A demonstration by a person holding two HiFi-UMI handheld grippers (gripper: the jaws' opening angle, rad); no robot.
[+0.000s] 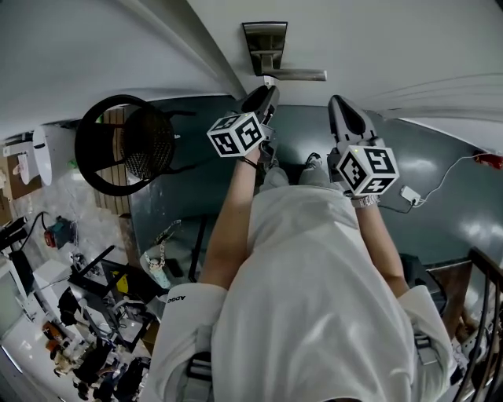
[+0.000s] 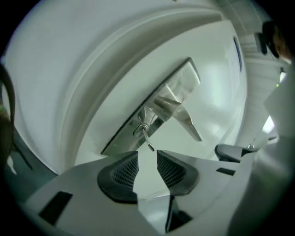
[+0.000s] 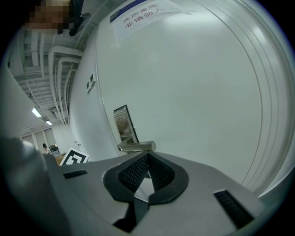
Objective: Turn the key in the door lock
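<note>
A silver key (image 2: 146, 138) sticks out of the keyhole in the steel lock plate (image 2: 152, 108) of the white door, just below the lever handle (image 2: 182, 116). In the left gripper view the plate looks tilted. My left gripper (image 2: 147, 157) is open, its pads (image 2: 120, 173) just short of the key's tip and not touching it. From the head view, the left gripper (image 1: 267, 93) reaches up to the lock plate (image 1: 264, 45). My right gripper (image 3: 147, 160) is shut on nothing and hangs near the door, right of the handle (image 3: 136, 146); the head view shows this right gripper (image 1: 343, 108) too.
A printed paper notice (image 3: 138, 11) is stuck high on the door. A black round-backed chair (image 1: 126, 145) stands left of the door. Tools and clutter (image 1: 86, 314) fill the floor at the left. A white cable with an adapter (image 1: 410, 195) lies at the right, beside a dark railing (image 1: 483, 314).
</note>
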